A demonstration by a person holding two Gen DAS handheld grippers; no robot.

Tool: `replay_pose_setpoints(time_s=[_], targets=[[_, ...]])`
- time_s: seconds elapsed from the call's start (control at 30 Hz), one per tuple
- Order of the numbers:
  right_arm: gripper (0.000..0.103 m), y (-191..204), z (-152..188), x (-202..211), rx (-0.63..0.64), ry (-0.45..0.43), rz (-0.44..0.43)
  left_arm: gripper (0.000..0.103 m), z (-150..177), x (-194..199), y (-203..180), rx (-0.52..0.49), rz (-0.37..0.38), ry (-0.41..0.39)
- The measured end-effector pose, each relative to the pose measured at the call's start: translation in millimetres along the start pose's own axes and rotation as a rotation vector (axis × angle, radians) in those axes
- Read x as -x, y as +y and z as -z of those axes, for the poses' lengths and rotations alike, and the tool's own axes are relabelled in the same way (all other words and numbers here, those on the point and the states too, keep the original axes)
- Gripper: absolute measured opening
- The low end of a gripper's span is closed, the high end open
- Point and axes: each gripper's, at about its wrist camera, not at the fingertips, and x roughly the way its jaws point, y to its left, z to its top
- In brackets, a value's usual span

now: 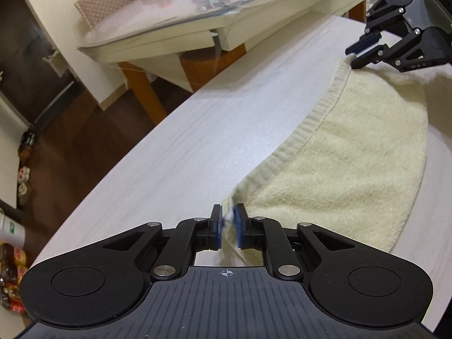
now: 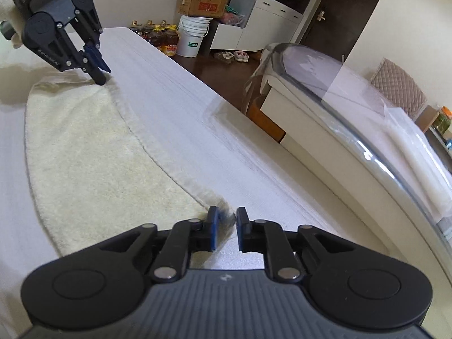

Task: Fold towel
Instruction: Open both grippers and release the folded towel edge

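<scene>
A pale yellow towel (image 1: 353, 155) lies flat on the white table (image 1: 197, 127), folded over, with its ribbed hem running along the side toward the table's open middle. My left gripper (image 1: 228, 217) is down at the towel's near corner. Its jaws stand slightly apart with a tuft of the corner loose between the blue pads. In the right wrist view the towel (image 2: 84, 141) stretches away to the left. My right gripper (image 2: 226, 220) is open at the other corner of the hem, which lies in the gap against the left pad only. Each gripper shows in the other's view: right gripper (image 1: 358, 55), left gripper (image 2: 101, 72).
A cream table with a glass top (image 1: 169, 28) stands close beside the white table across a narrow gap of dark wood floor. Oil bottles (image 2: 161, 38), a white bucket (image 2: 193, 36) and a cardboard box (image 2: 202, 4) sit by the far wall.
</scene>
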Motion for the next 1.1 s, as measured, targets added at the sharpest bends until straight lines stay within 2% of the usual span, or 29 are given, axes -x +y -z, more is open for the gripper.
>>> replay_pose_setpoints(time_s=[0.3,0.43,0.57,0.7,0.77,0.87,0.9,1.1], targets=[[0.021,-1,6,9,-0.051,-0.036,0.044,0.027,0,7,10,0.031,-0.033,-0.031],[0.024,-1,8,11,-0.072,-0.034,0.054,0.029,3,3,13,0.021,-0.043,-0.011],[0.027,4,9,13,-0.062,-0.034,0.068,0.032,7,-1,14,0.029,-0.034,0.003],[0.028,13,2,31,-0.077,-0.092,0.089,0.034,10,14,24,0.087,-0.005,-0.032],[0.029,23,-4,42,-0.073,-0.125,0.086,0.038,11,20,30,0.116,-0.002,-0.045],[0.031,51,-12,58,-0.057,-0.171,0.060,0.055,15,29,37,0.137,-0.027,-0.056],[0.033,65,-15,63,-0.048,-0.186,0.044,0.057,17,32,39,0.137,-0.038,-0.055],[0.033,153,-36,74,0.026,-0.243,-0.032,0.057,33,47,44,0.154,-0.078,-0.071]])
